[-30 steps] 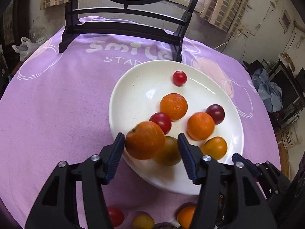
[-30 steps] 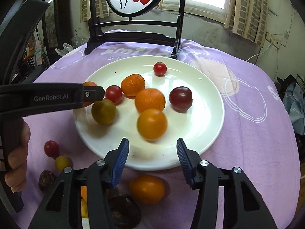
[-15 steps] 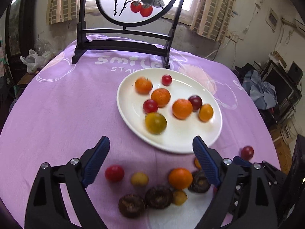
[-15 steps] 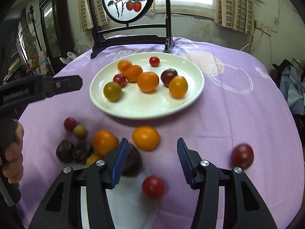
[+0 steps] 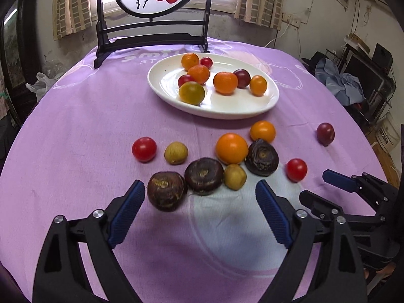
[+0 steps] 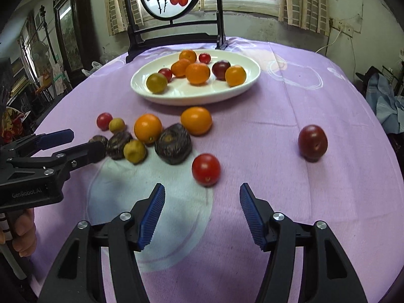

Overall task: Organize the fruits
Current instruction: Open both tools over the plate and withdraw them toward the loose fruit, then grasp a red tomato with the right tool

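Note:
A white plate [image 5: 242, 106] [image 6: 192, 93] holds several oranges and tomatoes at the far side of the purple cloth. Nearer lie loose fruits: three dark brown water chestnuts [image 5: 165, 194], an orange [image 5: 231, 148], a red tomato [image 5: 144, 149] and small yellow fruits [image 5: 176, 153]. My left gripper [image 5: 199, 185] stands wide open and empty, and the nearest chestnut sits just ahead between its tips. My right gripper [image 6: 202, 188] is empty with its jaws opening. A red tomato [image 6: 205, 169] lies just beyond its tips, and a dark red tomato [image 6: 312, 142] lies off to the right.
A black wooden stand with a round painted screen [image 5: 151, 43] rises behind the plate. The round table drops away at its edges on the left and right. The left gripper's body and a hand [image 6: 25, 232] fill the right wrist view's left side.
Both grippers have pulled back from the plate to the loose fruits. The left one let go of an orange, which now rests on the plate, and its jaws widened. The right jaws have spread.

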Action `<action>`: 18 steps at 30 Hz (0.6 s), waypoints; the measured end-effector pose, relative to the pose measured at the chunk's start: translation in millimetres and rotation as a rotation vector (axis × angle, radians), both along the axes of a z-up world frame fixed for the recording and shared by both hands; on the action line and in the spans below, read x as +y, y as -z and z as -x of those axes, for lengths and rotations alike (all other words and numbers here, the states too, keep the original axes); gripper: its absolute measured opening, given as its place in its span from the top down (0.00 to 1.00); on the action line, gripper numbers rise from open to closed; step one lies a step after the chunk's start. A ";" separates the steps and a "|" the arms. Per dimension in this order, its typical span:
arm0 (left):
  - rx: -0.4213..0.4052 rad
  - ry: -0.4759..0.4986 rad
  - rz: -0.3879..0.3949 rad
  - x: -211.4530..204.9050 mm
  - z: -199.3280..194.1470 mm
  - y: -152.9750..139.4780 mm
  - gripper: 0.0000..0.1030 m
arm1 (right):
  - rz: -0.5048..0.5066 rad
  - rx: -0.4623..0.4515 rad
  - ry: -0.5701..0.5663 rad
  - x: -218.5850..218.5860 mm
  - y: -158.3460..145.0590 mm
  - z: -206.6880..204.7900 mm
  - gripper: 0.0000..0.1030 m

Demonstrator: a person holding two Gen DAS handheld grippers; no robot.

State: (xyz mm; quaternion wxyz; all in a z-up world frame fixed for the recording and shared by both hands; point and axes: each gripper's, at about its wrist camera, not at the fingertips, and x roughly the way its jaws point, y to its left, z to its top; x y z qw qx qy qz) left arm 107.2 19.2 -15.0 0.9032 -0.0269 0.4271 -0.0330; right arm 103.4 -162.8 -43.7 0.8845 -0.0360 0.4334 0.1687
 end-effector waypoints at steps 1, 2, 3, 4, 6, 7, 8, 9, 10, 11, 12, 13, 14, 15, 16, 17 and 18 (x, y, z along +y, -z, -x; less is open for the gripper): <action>0.000 -0.005 0.007 2.5 1.4 1.5 0.15 | 0.002 0.009 0.003 -0.1 2.0 -1.0 0.40; -0.001 -0.011 0.017 5.5 2.1 2.7 0.15 | 0.009 0.016 0.009 0.2 4.4 -2.2 0.40; -0.002 -0.018 0.023 7.8 2.0 3.8 0.15 | 0.016 0.020 0.013 0.6 6.5 -2.7 0.40; -0.002 -0.022 0.026 10.7 1.6 5.1 0.15 | 0.021 0.025 0.016 1.0 8.4 -4.6 0.40; 0.000 -0.022 0.030 13.9 0.8 8.0 0.15 | 0.030 0.039 0.019 2.7 12.4 -8.9 0.40; 0.003 -0.019 0.037 13.8 0.4 9.2 0.15 | 0.036 0.041 0.023 3.8 14.4 -10.8 0.40; 0.010 -0.012 0.049 14.3 -0.6 10.8 0.15 | 0.043 0.043 0.025 5.0 15.9 -12.4 0.40; 0.019 -0.003 0.066 15.3 -1.4 13.2 0.15 | 0.052 0.041 0.026 6.8 17.4 -14.4 0.40; 0.024 0.002 0.075 15.6 -2.0 15.1 0.15 | 0.060 0.036 0.027 8.9 18.0 -16.2 0.40; 0.027 0.007 0.078 16.4 -2.5 16.7 0.15 | 0.071 0.031 0.027 11.8 18.5 -18.9 0.40; 0.032 0.010 0.073 16.0 -2.5 18.4 0.15 | 0.077 0.028 0.027 13.6 18.8 -21.3 0.40; 0.036 0.011 0.067 16.3 -2.8 19.3 0.15 | 0.083 0.023 0.030 15.8 19.2 -24.1 0.43; 0.037 0.014 0.070 16.1 -2.6 19.8 0.15 | 0.088 0.018 0.035 16.9 19.1 -26.6 0.47; 0.037 0.018 0.078 16.8 -2.7 20.1 0.15 | 0.093 0.010 0.048 17.4 18.7 -29.2 0.59; 0.043 0.020 0.085 17.7 -3.2 20.8 0.13 | 0.091 0.006 0.049 17.4 18.1 -31.4 0.71; 0.050 0.018 0.088 18.3 -3.9 21.7 0.11 | 0.083 0.006 0.043 17.2 17.6 -32.8 0.72; 0.056 0.015 0.089 19.3 -4.4 22.6 0.11 | 0.077 0.007 0.042 16.3 17.7 -33.6 0.72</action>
